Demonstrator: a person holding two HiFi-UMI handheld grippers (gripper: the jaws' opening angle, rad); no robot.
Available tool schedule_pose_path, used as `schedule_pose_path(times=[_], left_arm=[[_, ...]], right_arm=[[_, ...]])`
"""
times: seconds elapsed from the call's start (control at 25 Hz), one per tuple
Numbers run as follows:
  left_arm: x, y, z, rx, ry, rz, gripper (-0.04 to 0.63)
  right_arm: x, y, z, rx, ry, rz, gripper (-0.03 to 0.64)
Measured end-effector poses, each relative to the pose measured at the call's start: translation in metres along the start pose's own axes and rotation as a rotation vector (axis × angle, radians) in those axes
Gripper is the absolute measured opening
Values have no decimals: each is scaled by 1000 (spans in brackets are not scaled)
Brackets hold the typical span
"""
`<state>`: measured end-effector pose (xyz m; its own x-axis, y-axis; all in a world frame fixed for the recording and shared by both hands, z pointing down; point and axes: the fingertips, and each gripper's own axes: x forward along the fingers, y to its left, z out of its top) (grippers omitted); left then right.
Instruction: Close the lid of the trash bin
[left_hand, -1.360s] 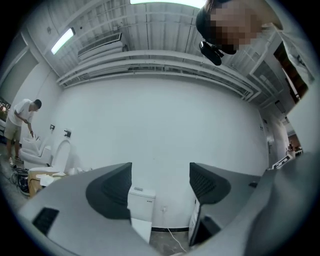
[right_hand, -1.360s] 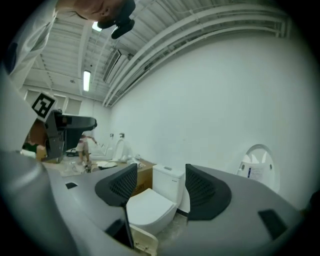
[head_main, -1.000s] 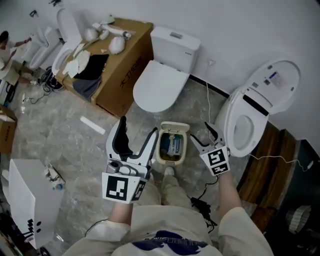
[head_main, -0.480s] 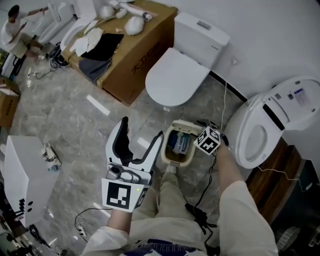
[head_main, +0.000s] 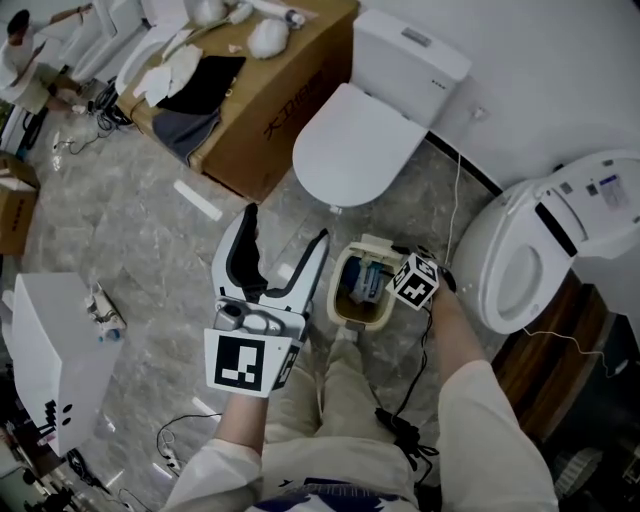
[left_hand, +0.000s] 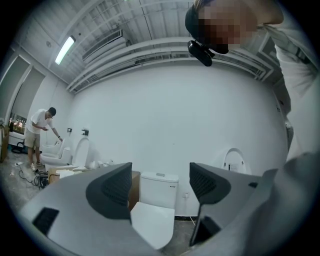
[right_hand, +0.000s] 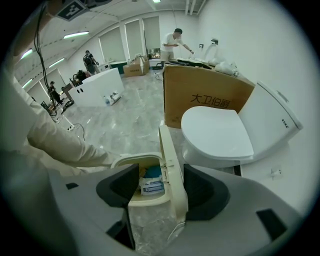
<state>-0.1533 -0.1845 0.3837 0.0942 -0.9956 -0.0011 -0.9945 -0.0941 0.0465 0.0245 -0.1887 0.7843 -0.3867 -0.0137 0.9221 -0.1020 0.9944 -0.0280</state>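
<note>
Closing the jaws of the right gripper (right_hand: 161, 190), not yet pressing, around the upright lid (right_hand: 172, 165) between them, the open trash bin (right_hand: 131, 159) just beneath the tips. Holding the left gripper (head_main: 286, 225) agape and empty, aiming at the white toilet (left_hand: 152, 225) ahead.

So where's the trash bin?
Head view, centre: the trash bin stands open on the floor, between the closed toilet above and the person's leg below.
</note>
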Motion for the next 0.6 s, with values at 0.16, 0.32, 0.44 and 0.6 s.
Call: schedule_pose_path(times=[0.16,0.32,0.44,0.6], left_arm=[[6,1,3,1,-5,-15,345],[11,-5,-3,-2,5,-42,345],[12,-13,-10,-2,13,-64,345],[11,-21,-23,-2,17,-80,345]], right_arm=[[-5,26,-1,17,-42,6,288],[-3,66,-9,23,-82,31,287],[4,99,-20,31,-99,55,285],[19,134,-34,59,-108,73,289]])
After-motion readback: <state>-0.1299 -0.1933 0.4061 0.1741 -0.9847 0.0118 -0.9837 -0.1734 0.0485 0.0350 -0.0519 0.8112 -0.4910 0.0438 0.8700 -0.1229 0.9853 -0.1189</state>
